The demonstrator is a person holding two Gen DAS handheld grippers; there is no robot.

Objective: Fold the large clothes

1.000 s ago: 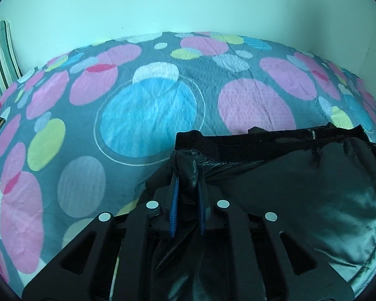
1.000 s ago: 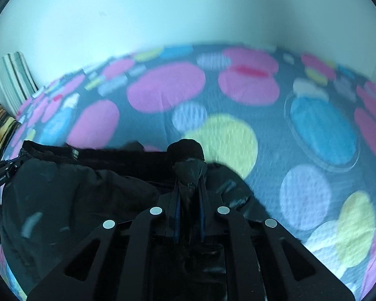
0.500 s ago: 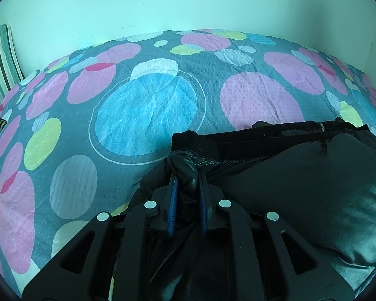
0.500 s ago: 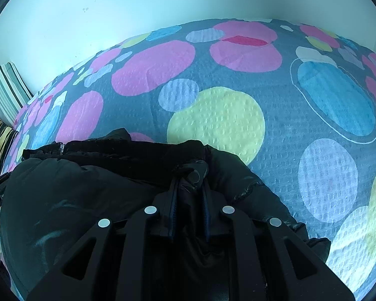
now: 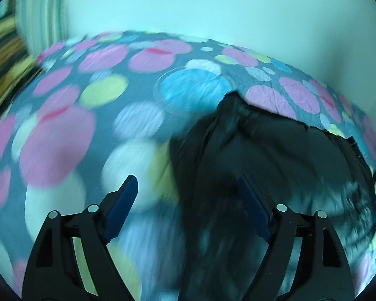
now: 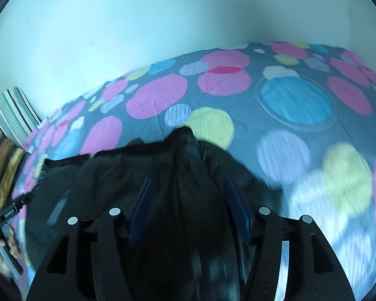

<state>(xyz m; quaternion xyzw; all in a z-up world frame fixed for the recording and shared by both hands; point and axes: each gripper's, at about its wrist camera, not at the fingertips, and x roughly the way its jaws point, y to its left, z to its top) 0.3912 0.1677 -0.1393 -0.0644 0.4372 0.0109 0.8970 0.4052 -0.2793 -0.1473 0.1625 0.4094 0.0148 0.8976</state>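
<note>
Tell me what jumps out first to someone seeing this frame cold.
The bedspread, grey with big pink, blue and yellow dots, fills both views up to a pale wall. A shiny black padded jacket lies heaped on it in the foreground. Both claws gape open: the left claw straddles the jacket's left edge, and the right claw sits over a peaked fold.

No legible text, brand, number or sign in either wrist view. Small black connector (image 6: 8, 212) at left edge of right wrist view carries pale lettering, too small and blurred to read. Black jacket (image 5: 275, 165) shows no readable label. Polka-dot bedspread (image 6: 238, 105) carries pattern only, no writing. Motion blur smears much of left wrist view.
</note>
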